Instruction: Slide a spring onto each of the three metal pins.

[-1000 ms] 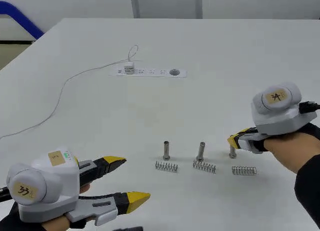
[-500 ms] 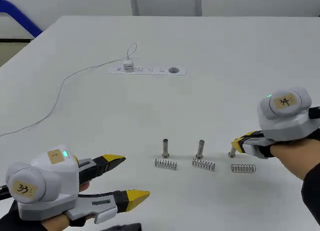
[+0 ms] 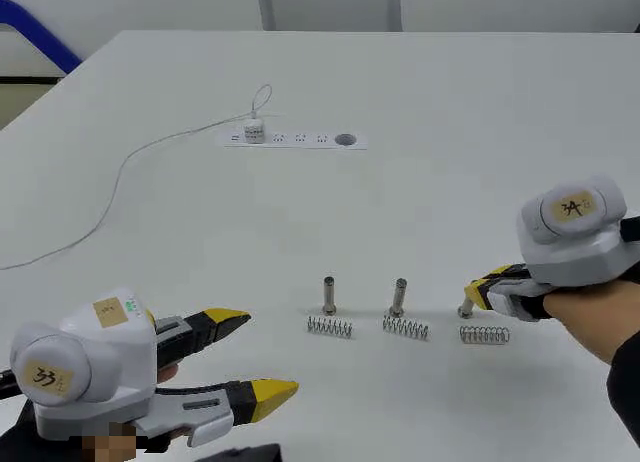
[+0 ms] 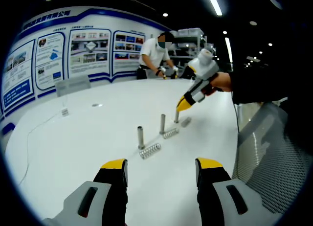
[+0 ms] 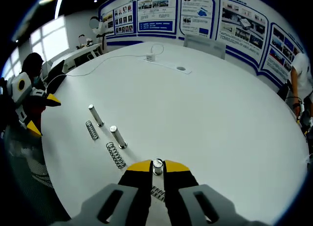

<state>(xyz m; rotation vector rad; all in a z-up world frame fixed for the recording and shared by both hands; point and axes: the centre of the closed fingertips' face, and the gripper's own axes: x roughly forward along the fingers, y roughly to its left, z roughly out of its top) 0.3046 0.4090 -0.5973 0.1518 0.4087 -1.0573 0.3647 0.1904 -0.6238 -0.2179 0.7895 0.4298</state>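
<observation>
Three metal pins stand in a row on the white counter (image 3: 480, 132). A spring lies flat in front of each pin. No spring is on a pin yet.

The right gripper (image 5: 157, 168) has its fingers (image 5: 139, 168) closed on the right pin (image 5: 157, 164). I think it holds the pin so the pin will not tip over when a spring goes on. The right spring (image 3: 484, 334) lies just beside that pin.

The left gripper (image 3: 252, 354) hangs low at the near left, well apart from the pins. Its fingers (image 4: 114, 166) are wide open with nothing in them. It looks ready to go and pick up a spring.

The middle pin (image 3: 399, 296) and the left pin (image 3: 329, 294) stand alone. A power strip (image 3: 290, 139) and its thin cord (image 3: 130, 167) lie far back and are not in the way. One snag could be that the right fingers sit close to the pin's top, so they may block a spring from sliding down.
</observation>
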